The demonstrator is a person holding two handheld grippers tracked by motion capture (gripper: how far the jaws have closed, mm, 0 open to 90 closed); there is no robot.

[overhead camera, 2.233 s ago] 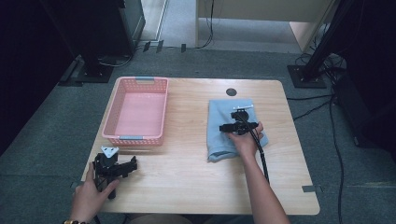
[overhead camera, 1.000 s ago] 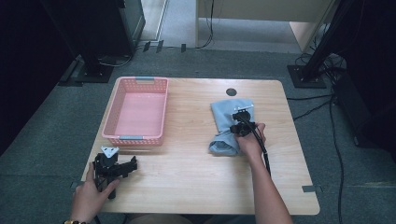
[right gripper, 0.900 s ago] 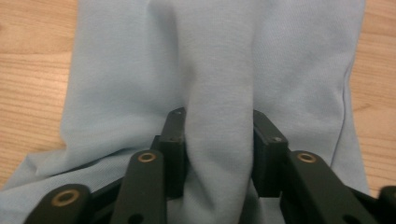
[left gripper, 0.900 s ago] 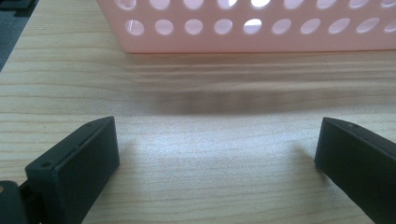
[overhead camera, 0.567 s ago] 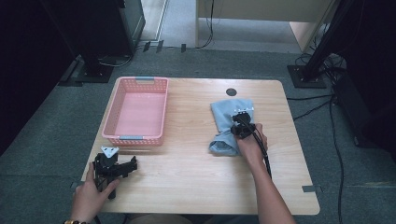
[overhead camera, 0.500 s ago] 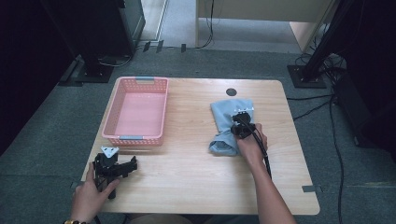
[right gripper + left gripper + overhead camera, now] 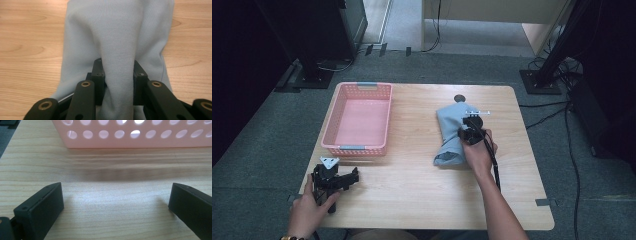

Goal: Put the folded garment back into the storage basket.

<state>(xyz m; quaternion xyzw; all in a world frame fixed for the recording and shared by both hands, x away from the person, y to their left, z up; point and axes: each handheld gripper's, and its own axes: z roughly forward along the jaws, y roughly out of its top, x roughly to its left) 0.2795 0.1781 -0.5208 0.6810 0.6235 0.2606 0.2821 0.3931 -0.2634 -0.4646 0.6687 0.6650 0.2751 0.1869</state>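
cloth: the light blue cloth (image 7: 451,134) lay bunched on the right half of the tabletop (image 7: 412,175), a long lump running from the far edge back toward the person, a bit slanted.

right tool: the right tool (image 7: 470,131) sat on the cloth's right edge, about halfway along. Its jaws had just finished closing and were pinching a raised ridge of fabric; in the right gripper view the fold (image 7: 120,62) stood up tight between the two black jaws.

basket: the pink basket (image 7: 360,147) stood to the left of the cloth, well apart from it, with bare wood between. Looked empty from where I stood.

key relation: from the pinching tool the basket lay off to the left across the tabletop, so I'd guess the cloth needed a lift and a leftward carry. Its long axis ran roughly parallel to the basket's long side.

nearer hand: right hand by far, it was already on the cloth. The left was way off.

left tool: the left tool (image 7: 333,178) rested at the near left corner, just in front of the basket's near wall, jaws spread wide with nothing but wood between them.

right arm pose: forearm came in from the near edge, angled up and left, wrist over the cloth's near end.

risk: only one ridge was pinched, so the rest might trail.
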